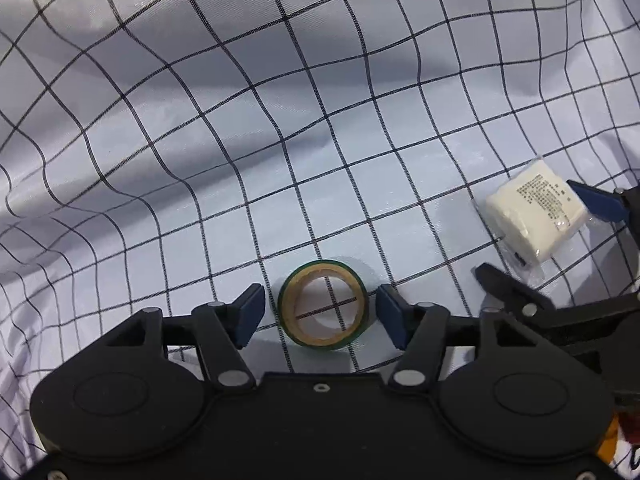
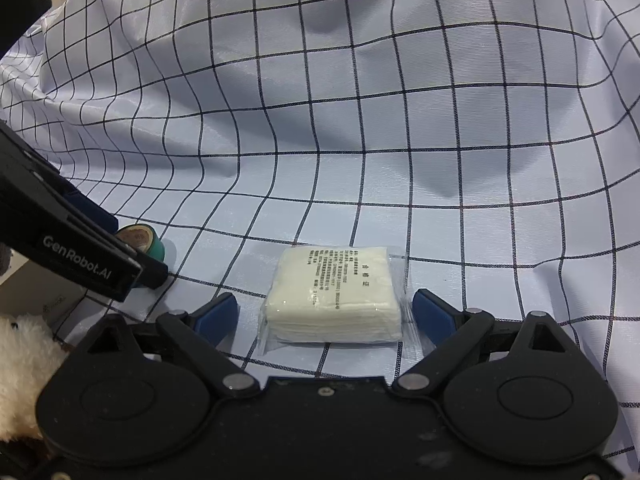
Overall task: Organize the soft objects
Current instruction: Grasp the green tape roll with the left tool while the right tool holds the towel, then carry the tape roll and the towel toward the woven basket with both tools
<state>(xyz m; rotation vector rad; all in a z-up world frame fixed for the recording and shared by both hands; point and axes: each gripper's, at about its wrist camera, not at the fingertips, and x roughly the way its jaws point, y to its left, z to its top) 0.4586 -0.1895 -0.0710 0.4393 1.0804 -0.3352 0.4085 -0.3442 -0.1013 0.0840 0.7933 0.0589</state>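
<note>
A green tape roll lies flat on the checked cloth, between the open fingers of my left gripper, apart from both pads. It also shows at the left of the right wrist view, partly hidden by the left gripper. A white pack of cotton pads in clear wrap lies between the open fingers of my right gripper; the wrap's right edge is close to the right pad. The pack shows in the left wrist view with the right gripper's fingers around it.
A wrinkled light-blue cloth with a dark grid covers the surface and rises in folds behind. A white fluffy plush and a pale box edge sit at the lower left of the right wrist view.
</note>
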